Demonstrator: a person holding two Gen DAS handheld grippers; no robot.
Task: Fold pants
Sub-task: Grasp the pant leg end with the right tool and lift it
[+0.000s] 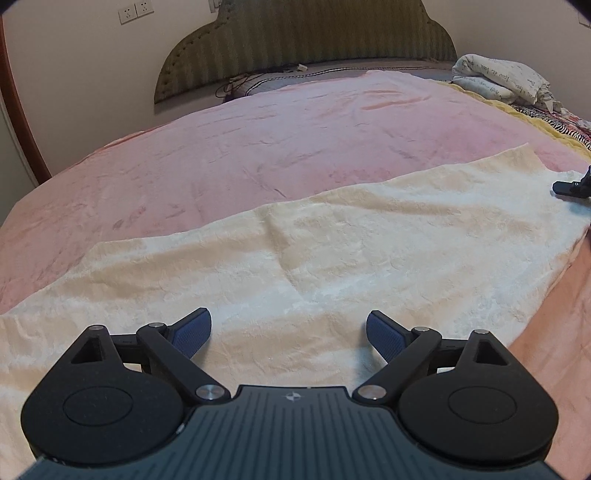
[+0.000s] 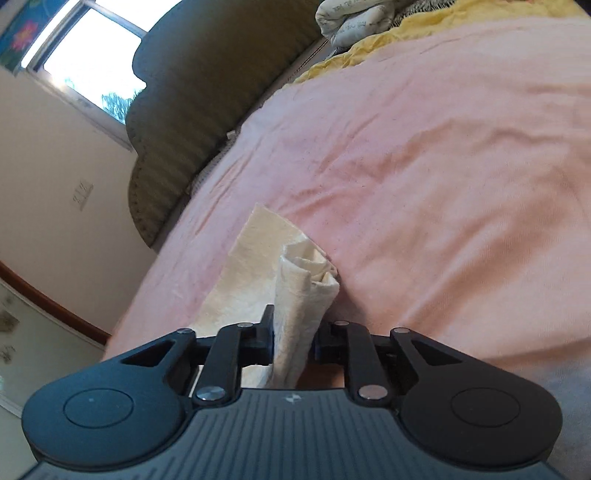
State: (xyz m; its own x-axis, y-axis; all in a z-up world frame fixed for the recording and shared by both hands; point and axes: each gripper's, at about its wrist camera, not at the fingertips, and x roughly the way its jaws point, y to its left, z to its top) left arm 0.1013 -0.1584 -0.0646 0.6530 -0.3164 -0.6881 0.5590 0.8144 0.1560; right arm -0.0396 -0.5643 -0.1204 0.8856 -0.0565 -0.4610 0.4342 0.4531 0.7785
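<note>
On pink bedspread [image 1: 258,147], cream pants [image 1: 332,240] under spread left gripper [image 1: 288,334], right gripper [image 2: 293,341] pinching bunched end.

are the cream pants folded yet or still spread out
Mostly spread: the cream pants lie flat along the pink bedspread; only one end is bunched, pinched in the right gripper.

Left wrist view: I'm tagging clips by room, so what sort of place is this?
Most likely a bedroom. A padded headboard stands against the wall behind a bed under a pink blanket, with the cream pants spread on it and folded bedding at the far corner.
</note>
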